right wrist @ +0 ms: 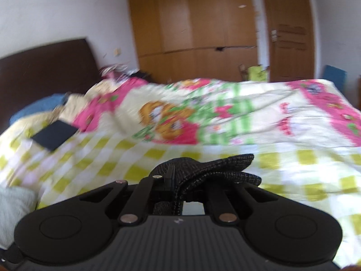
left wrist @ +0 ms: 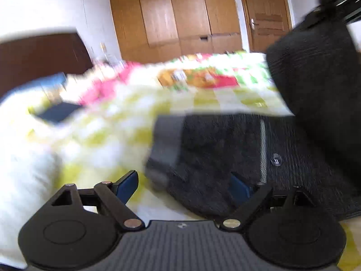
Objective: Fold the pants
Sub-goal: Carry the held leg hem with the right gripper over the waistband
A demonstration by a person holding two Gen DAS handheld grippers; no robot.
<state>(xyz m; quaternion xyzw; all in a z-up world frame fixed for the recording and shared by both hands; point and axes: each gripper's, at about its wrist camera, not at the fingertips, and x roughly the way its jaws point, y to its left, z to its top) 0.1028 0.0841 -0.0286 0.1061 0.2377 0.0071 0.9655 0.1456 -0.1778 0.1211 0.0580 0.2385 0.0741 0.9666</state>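
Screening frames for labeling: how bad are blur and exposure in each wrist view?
Left wrist: heavy motion smear on the bedspread, pants soft, whites blown out. Right wrist: milder blur; quilt print readable, pants in the right gripper show weave. Both: fisheye bends the wardrobe.

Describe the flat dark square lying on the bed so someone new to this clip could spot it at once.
Start at the dark brown headboard on the left of the right wrist view, then drop to the yellow-checked sheet below it. The flat dark square lies there beside the pink-edged cartoon quilt. It is the only plain, hard-edged, smooth thing nearby, unlike the knitted dark pants.
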